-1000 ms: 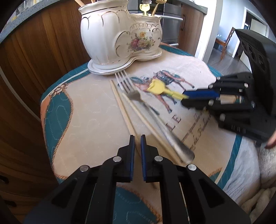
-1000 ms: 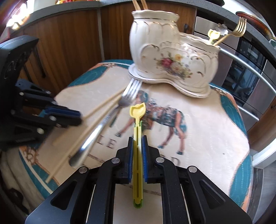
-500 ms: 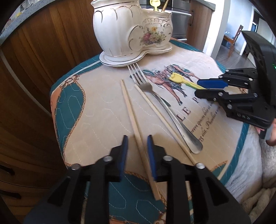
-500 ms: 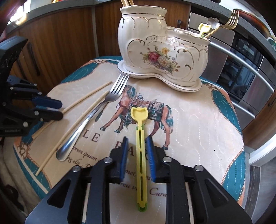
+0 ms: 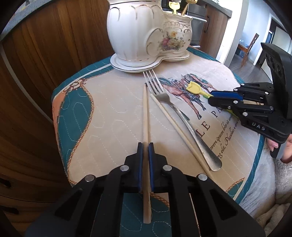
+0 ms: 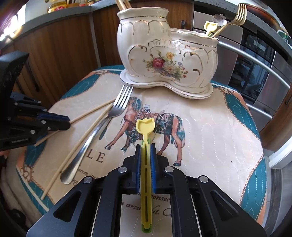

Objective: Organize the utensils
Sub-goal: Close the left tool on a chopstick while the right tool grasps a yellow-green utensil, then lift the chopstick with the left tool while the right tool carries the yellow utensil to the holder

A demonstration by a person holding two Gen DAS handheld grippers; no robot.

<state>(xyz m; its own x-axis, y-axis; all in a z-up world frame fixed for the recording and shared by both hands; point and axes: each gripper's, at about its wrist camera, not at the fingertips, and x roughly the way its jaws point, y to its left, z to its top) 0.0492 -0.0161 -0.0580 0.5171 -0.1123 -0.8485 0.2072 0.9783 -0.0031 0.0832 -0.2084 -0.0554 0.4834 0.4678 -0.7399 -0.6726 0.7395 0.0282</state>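
My left gripper [image 5: 145, 145] is shut on a pale wooden chopstick [image 5: 145, 113] that lies along the horse-print cloth [image 5: 113, 116]. A second chopstick [image 5: 175, 124] and a steel fork [image 5: 189, 127] lie just right of it. My right gripper [image 6: 145, 145] has its jaws closing on the slotted handle of a yellow plastic spoon [image 6: 145, 126], and the pads press its sides. In the left wrist view that gripper [image 5: 212, 96] lies low at the right, over the spoon [image 5: 194, 88]. The white flowered ceramic holder [image 6: 167, 51] stands at the cloth's far edge.
The holder's low pot holds a gold fork [image 6: 235, 16] and another yellow spoon [image 6: 210, 27]; chopsticks [image 6: 123, 3] stick out of its tall pot. Wooden cabinets [image 5: 45, 54] stand behind and left. An oven with a steel rail [image 6: 255, 62] is at the right. A hand [image 5: 284, 149] grips the right tool.
Both grippers opened and shut again. The left one, shut on nothing before, now clamps the left chopstick. The right one has re-gripped the yellow spoon.
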